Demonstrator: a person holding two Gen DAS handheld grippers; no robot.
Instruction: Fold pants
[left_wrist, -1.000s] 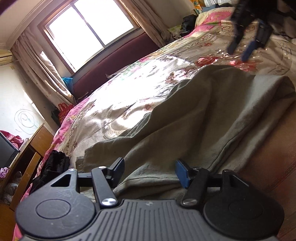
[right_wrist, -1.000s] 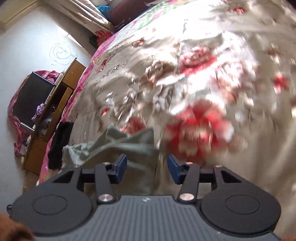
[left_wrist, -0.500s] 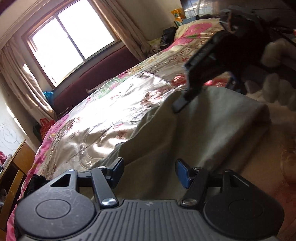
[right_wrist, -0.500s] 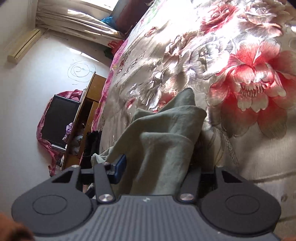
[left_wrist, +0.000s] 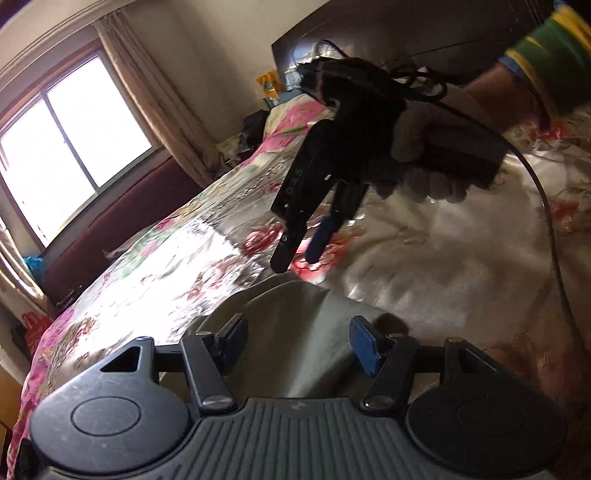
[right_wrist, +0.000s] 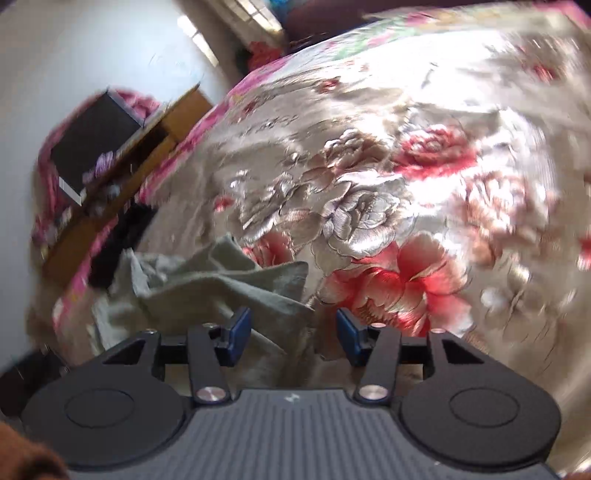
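Left gripper (left_wrist: 297, 341) agape over pants (left_wrist: 295, 332); right gripper (left_wrist: 295, 254) beyond.

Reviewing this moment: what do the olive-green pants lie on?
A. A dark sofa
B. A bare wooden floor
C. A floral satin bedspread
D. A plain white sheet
C: in the right wrist view the pants rest rumpled on a shiny bedspread patterned with red and silver flowers.

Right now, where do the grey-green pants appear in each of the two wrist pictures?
Left wrist view: pants at bottom centre, between the open fingers.
Right wrist view: pants at lower left, reaching between the fingers.
Shared landmark: the red flower on the bedspread, beside the pants.
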